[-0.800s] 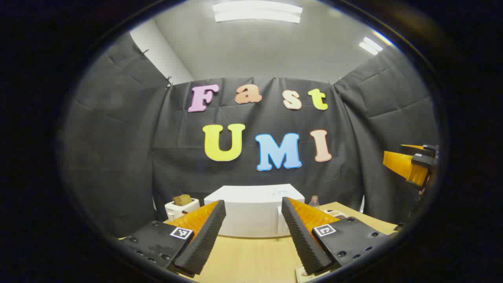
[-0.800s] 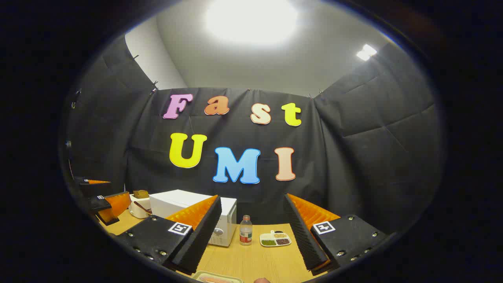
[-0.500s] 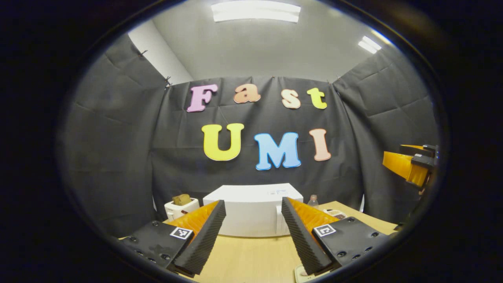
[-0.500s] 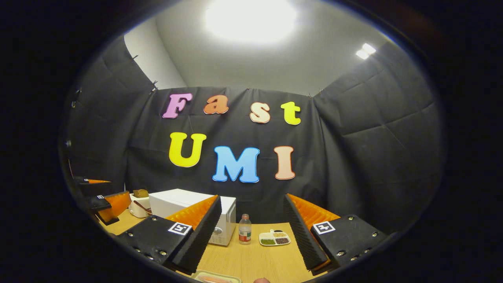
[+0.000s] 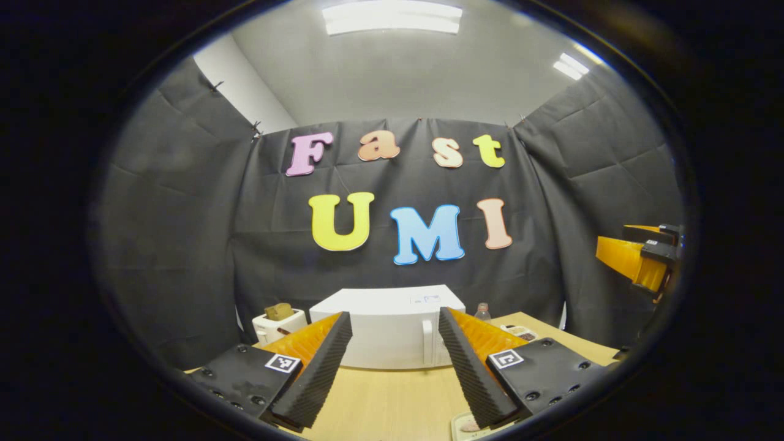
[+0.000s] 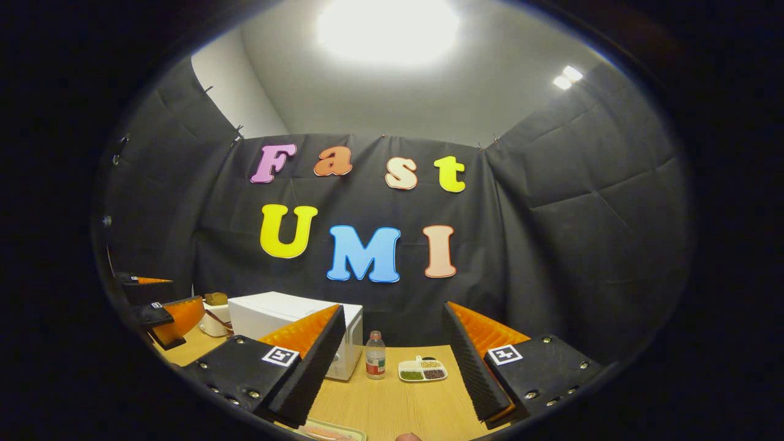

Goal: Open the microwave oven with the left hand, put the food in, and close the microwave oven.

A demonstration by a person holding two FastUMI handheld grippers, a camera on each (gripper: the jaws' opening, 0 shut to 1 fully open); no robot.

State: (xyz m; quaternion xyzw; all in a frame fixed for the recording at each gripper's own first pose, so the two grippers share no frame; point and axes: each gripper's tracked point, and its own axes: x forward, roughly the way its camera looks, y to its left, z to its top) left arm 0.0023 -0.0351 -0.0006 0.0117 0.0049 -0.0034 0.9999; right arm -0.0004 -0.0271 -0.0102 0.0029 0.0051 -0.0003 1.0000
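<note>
The opening step has not begun: the microwave oven (image 5: 387,327) stands shut at the back of the wooden surface (image 5: 392,401), against the booth wall, and neither pair of tongs touches anything. The left tongs (image 5: 394,366) are spread wide apart and empty, held well short of the oven and aimed straight at its front. The right tongs (image 6: 392,366) are likewise apart and empty, held off to the side.

The oven is a wide white box, its long axis running across the left gripper view, its door facing the left tongs. A pale vertical handle (image 5: 427,350) sits toward the right of the front, so the door probably swings out leftward.

Next, the left tongs likely need to advance, line up with that handle, close on it and pull.

The food seems to be the tray (image 6: 331,432) at the near edge of the surface, just below the right tongs; its contents are too cropped to name.
</note>
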